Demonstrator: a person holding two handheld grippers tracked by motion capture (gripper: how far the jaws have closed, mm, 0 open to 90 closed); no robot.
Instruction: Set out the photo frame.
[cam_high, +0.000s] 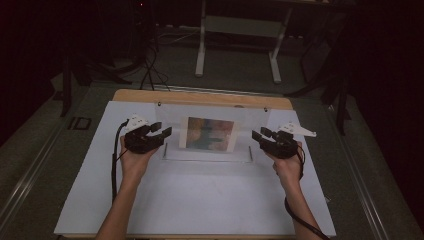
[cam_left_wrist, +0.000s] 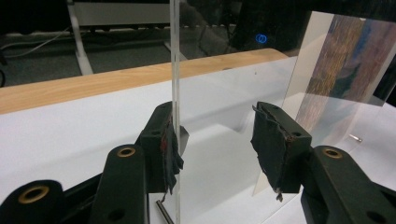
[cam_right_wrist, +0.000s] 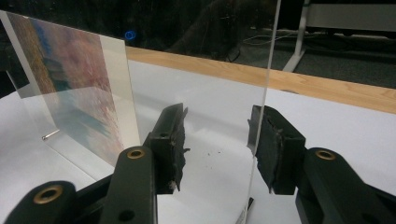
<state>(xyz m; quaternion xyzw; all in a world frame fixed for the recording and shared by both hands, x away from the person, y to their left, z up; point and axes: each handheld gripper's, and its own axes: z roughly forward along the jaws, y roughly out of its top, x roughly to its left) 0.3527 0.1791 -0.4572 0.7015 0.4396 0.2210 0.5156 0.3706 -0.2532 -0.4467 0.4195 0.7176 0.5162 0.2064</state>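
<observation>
From my remote seat I had both hands in from the near edge of the white table (cam_high: 200, 200), the left gripper (cam_high: 159, 131) and the right gripper (cam_high: 261, 134) facing each other across a clear acrylic photo frame (cam_high: 210, 131) that stood upright near the far side, a printed landscape photo (cam_high: 209, 133) sandwiched in it. My worry was a slip or a tip: the panel was smooth and thin, the torn pad (cam_left_wrist: 267, 142) on each jaw looked worn, and an uneven squeeze from one side could have skated the frame along the table or rocked it over, or loosened the small metal pin (cam_left_wrist: 164, 213) lying at its base. In the left gripper view the jaws stood apart, the frame's edge running up just beside the left-hand pad, possibly touching it, with the other pad well clear. In the right gripper view the jaws were likewise apart, the opposite edge rising close by the right-hand pad, and I could not tell whether it touched. Beyond the frame lay the wooden table edge (cam_high: 200, 96), then dark floor and a white stand (cam_high: 237, 40).
</observation>
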